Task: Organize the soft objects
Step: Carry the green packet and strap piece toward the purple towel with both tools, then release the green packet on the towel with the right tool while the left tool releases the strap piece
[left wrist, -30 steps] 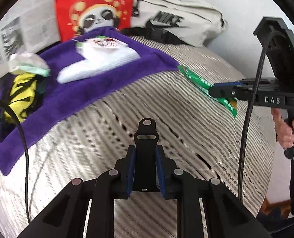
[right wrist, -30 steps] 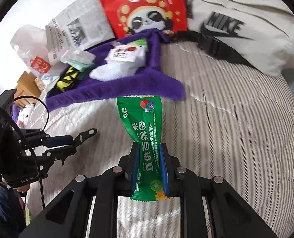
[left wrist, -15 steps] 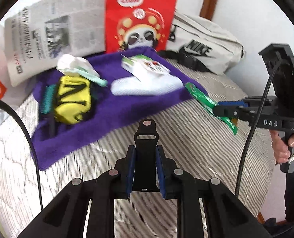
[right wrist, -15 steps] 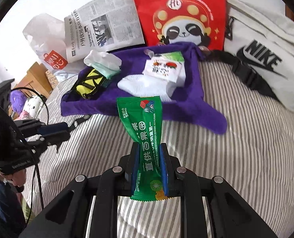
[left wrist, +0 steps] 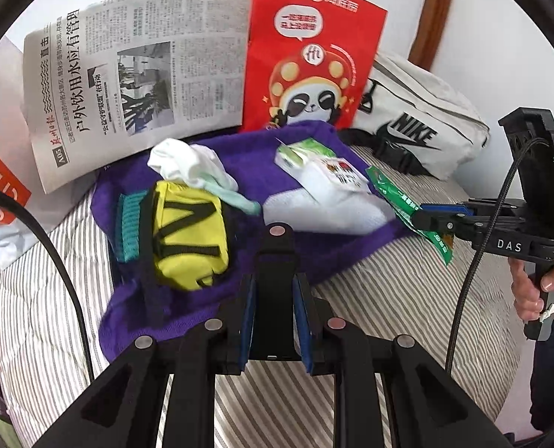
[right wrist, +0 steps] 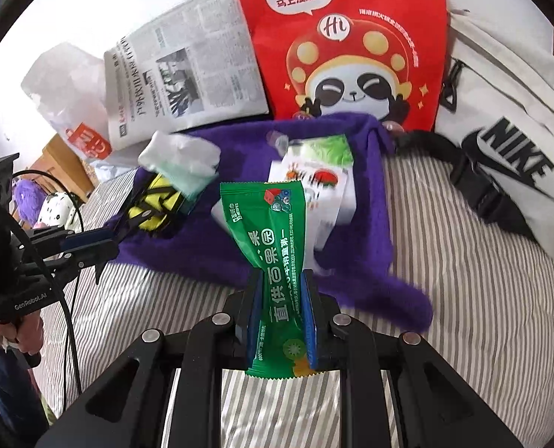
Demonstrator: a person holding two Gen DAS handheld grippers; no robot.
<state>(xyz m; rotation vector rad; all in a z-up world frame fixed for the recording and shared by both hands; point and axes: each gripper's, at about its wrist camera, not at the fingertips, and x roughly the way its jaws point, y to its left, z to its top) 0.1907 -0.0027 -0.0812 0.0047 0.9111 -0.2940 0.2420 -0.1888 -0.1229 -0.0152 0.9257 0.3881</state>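
My right gripper (right wrist: 280, 295) is shut on a green snack packet (right wrist: 273, 231) and holds it above the near edge of a purple towel (right wrist: 359, 261); the packet also shows in the left wrist view (left wrist: 400, 201). On the towel (left wrist: 239, 257) lie a yellow and black pouch (left wrist: 187, 235), a white and mint cloth bundle (left wrist: 191, 166), a white sock (left wrist: 325, 209) and a white tissue pack (left wrist: 321, 171). My left gripper (left wrist: 275, 298) is shut and empty, over the towel's near edge by the pouch.
Everything lies on a striped bed (left wrist: 407, 298). A red panda bag (left wrist: 310, 56), a newspaper (left wrist: 127, 86) and a white Nike bag (left wrist: 418, 127) lean at the back. A white plastic bag (right wrist: 64, 100) sits at far left.
Both grippers have moved forward toward the purple towel. The green packet now hangs over the towel's near edge. The left gripper has swung left to face the yellow pouch.
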